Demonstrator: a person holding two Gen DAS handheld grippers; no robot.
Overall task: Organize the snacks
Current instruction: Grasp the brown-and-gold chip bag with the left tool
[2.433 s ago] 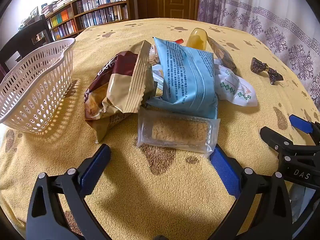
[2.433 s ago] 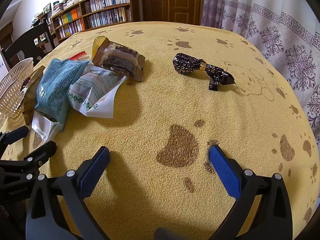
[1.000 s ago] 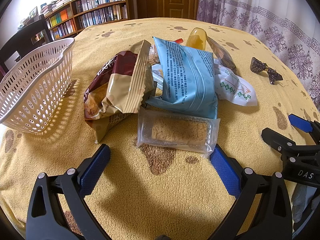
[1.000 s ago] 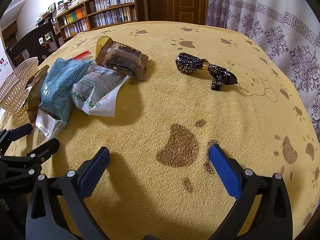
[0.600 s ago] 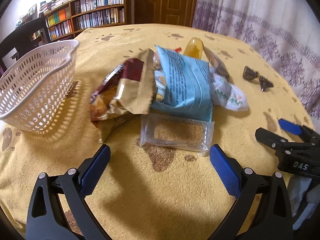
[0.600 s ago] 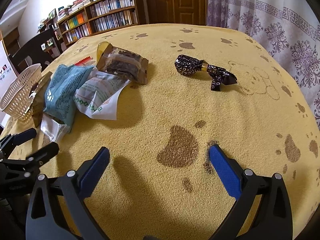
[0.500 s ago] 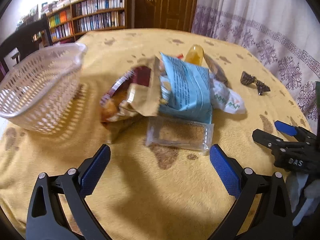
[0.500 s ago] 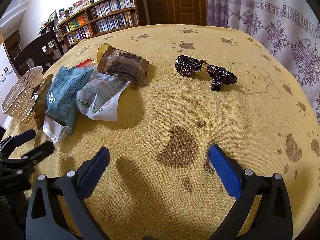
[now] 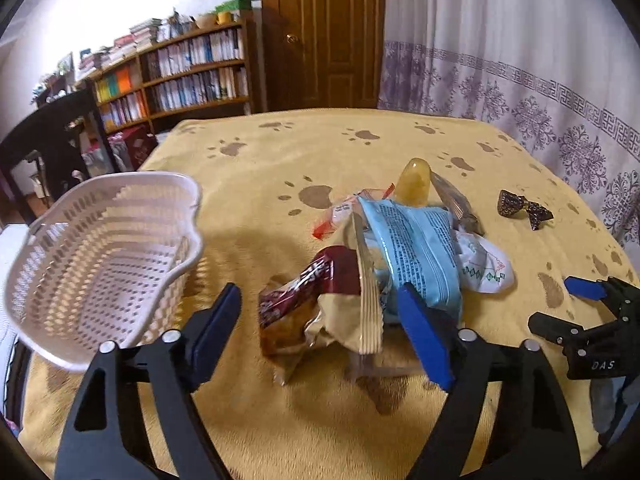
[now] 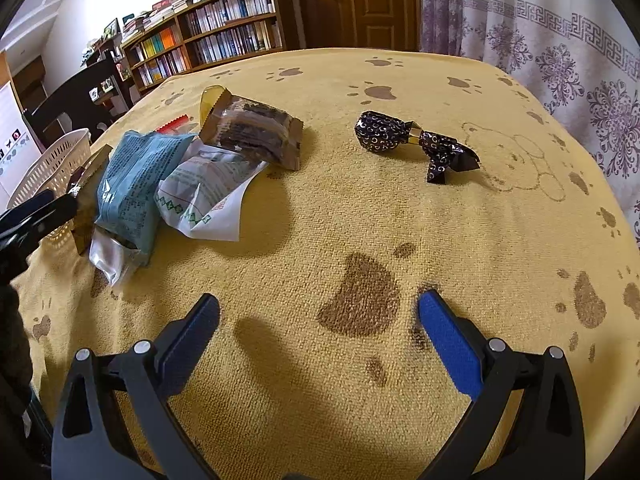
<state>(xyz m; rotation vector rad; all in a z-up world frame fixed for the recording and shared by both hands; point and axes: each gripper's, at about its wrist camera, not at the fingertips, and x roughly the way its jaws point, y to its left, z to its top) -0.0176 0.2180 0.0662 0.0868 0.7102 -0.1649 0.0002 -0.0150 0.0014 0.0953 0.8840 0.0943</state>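
1. Left gripper: fingers spread wide, holding nothing, raised above the counter and straddling the brown-and-tan snack bag. Right blue pad overlaps the light-blue snack bag in view; contact cannot be told.
2. Change, left: 0.5 s ago the gripper sat nearer the counter edge with the pile ahead of the tips; now it has advanced and tilted, so the tips frame the pile. Basket reads nearer the left finger.
3. White plastic basket: left of the pile, just beside it, upright, nothing visible inside.
4. Pile, left to right: brown-and-tan bag, clear-wrapped bar half hidden under it, light-blue bag, white-green packet. Behind them a red-edged wrapper, a yellow-tipped pouch.
5. Dark patterned candy wrapper: well apart, right of the pile.
6. Right gripper: fingers spread, nothing between them, low over bare yellow paw-print cloth, right of the pile. Barely shifted since earlier.
7. Clear brown cookie pack leans on the white-green packet.
8. Background: bookshelf, wooden door, patterned curtain.
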